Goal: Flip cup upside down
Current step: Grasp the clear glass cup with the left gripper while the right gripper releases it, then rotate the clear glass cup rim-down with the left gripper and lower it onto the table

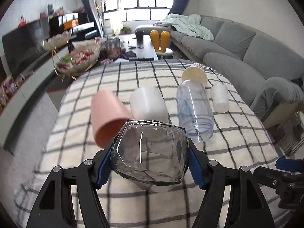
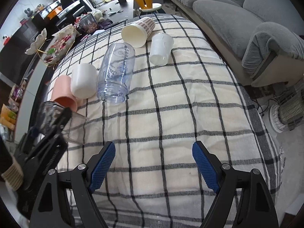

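My left gripper is shut on a smoky faceted glass cup, held tilted just above the checked cloth. The same glass cup and the left gripper show at the left of the right wrist view. My right gripper is open and empty over the cloth. Other cups lie on their sides: a pink cup, a white cup, a clear bottle-like cup, a paper cup and a small translucent cup.
A grey sofa runs along the right. A dark coffee table and snack trays stand beyond the cloth. A heater sits on the floor at the right.
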